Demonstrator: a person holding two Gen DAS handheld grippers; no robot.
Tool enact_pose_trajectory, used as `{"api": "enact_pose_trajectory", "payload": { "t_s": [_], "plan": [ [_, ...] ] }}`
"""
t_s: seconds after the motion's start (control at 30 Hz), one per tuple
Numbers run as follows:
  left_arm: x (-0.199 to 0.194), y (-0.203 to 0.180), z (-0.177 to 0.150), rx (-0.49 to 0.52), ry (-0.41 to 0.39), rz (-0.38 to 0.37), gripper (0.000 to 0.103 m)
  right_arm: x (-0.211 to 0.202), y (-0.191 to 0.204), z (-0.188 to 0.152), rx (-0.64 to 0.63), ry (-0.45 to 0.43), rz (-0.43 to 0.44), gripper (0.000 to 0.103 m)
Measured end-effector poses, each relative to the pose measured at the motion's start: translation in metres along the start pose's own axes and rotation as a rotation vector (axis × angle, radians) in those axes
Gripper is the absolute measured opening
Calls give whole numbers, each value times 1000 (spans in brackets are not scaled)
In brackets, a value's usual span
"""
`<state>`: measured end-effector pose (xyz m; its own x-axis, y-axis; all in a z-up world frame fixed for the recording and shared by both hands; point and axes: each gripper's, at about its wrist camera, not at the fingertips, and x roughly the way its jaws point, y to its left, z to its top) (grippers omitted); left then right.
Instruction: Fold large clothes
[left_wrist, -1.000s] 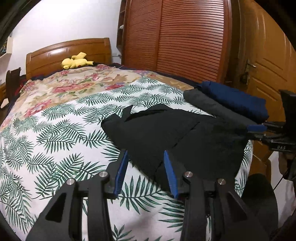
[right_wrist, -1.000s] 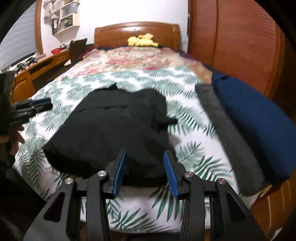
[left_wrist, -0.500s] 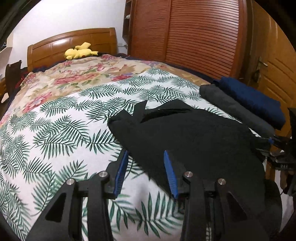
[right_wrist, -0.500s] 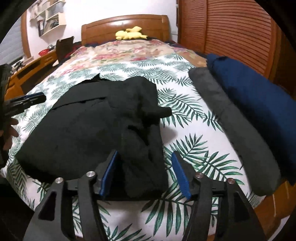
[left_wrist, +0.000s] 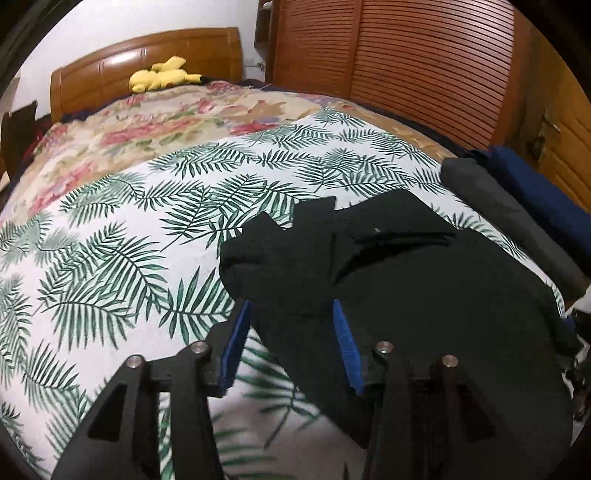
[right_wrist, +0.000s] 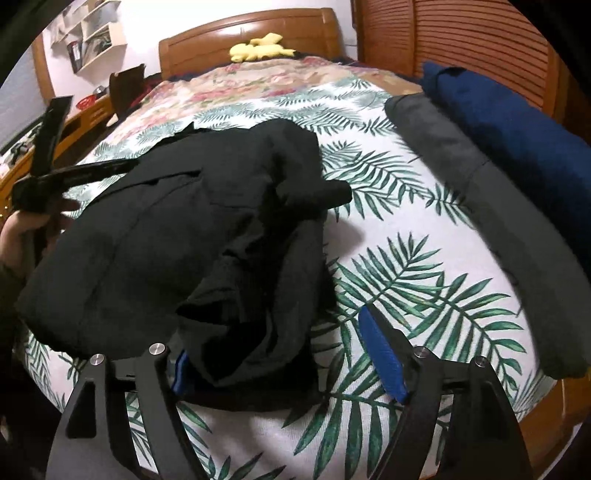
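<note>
A large black garment (left_wrist: 406, 288) lies rumpled on the palm-leaf bedspread (left_wrist: 110, 258) near the bed's foot; it also shows in the right wrist view (right_wrist: 177, 229). My left gripper (left_wrist: 291, 347) is open, its blue pads straddling the garment's near left edge. My right gripper (right_wrist: 284, 354) is open wide, with a bunched fold of the garment between its jaws and over the left pad. The left gripper also shows in the right wrist view (right_wrist: 122, 168), at the garment's far left side.
A folded grey garment (right_wrist: 491, 206) and a folded navy garment (right_wrist: 517, 129) lie along the bed's right side. A yellow plush toy (left_wrist: 162, 75) sits by the wooden headboard (left_wrist: 110, 74). Slatted wardrobe doors (left_wrist: 424, 62) stand to the right. A desk (right_wrist: 88, 114) stands left.
Both grippers have moved in closer to the black garment. The right gripper has opened wider and now has the garment's bunched edge between its jaws.
</note>
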<state>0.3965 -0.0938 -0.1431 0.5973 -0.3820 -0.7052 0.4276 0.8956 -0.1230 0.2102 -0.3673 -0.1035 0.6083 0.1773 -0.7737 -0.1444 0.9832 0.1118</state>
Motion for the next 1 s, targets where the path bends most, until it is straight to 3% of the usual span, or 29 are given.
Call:
{"api": "enact_pose_trajectory", "payload": {
  "t_s": [0.27,0.63,0.77,1.0],
  "plan": [
    [21,7,7,0,22,2,63,2,-2,-2,40,-5,27,81],
    [33,14,5,-92,93,-50,62,11,2,5,73,13,70,82],
    [31,10,6,-87,106,-64,57,13,4,6,81,4,108,74],
    [28,0,8,-47,109,-58,37,11,6,8,77,0,190,42]
  ]
}}
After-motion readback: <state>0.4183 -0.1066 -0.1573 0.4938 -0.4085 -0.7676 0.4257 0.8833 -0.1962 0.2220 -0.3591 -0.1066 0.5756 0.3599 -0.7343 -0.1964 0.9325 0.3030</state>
